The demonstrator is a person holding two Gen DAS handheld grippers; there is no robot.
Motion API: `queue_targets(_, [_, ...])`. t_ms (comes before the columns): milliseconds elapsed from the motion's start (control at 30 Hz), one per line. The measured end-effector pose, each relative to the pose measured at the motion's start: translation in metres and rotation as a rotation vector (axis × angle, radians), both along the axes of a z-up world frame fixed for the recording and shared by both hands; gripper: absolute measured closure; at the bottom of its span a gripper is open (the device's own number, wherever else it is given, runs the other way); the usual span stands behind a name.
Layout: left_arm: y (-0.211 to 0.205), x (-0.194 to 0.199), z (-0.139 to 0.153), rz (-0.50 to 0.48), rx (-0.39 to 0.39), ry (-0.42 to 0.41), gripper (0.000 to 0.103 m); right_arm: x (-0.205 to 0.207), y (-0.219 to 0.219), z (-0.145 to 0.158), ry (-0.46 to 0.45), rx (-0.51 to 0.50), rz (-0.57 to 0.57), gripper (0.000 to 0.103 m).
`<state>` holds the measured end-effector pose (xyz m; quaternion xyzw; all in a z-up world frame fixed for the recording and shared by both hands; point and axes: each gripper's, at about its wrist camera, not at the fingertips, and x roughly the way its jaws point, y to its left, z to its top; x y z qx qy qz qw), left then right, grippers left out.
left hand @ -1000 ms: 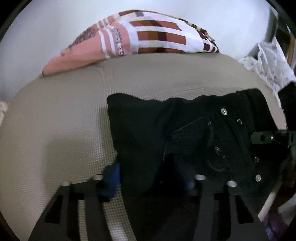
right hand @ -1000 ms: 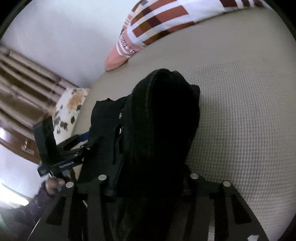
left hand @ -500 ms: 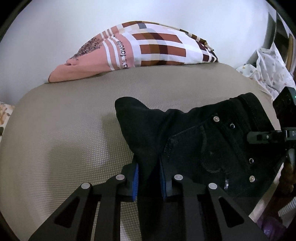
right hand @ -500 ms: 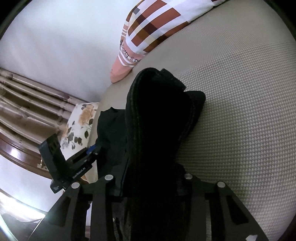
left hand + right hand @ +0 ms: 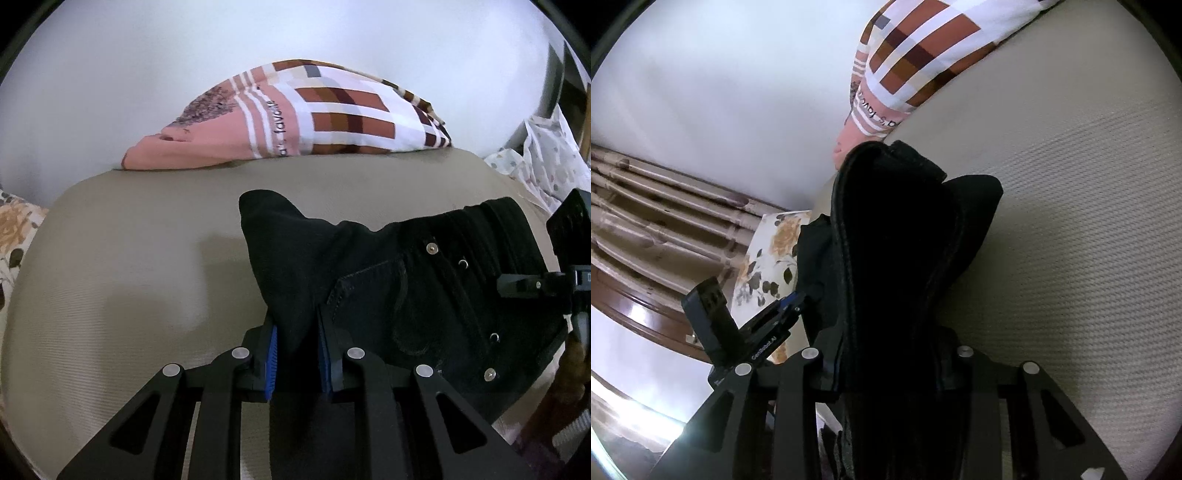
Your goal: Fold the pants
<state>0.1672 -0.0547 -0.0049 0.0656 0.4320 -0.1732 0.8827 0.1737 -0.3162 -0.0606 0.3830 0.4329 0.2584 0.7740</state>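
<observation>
Right now I have the black denim pants [image 5: 424, 295] pinched at both ends on the beige textured mattress [image 5: 129, 277]. My left gripper [image 5: 295, 354] has clamped its blue pads [image 5: 271, 360] onto a raised fold of cloth at the near left; my right gripper [image 5: 886, 373], its jaws lately narrowing, is closed around a thick bunch at the right. The pink checked pillow [image 5: 295, 118] lies at the far edge, well apart. I judge this the lift before a fold: next I should raise both ends together and carry one edge evenly over the other, keeping the cloth taut.
</observation>
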Motion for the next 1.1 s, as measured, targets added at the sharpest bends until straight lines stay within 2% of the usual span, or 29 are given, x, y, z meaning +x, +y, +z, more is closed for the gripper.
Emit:
queue_targets(367, [0.025,0.017,0.008,0.051,0.004,-0.017,0.084,0.019,0.026,0.002,0.002,0.033,0.016,0.071])
queue_targets(1100, [0.085,0.091,0.029,0.162,0.016,-0.077,0.084,0.105,0.083,0.016,-0.032,0.048,0.086,0.071])
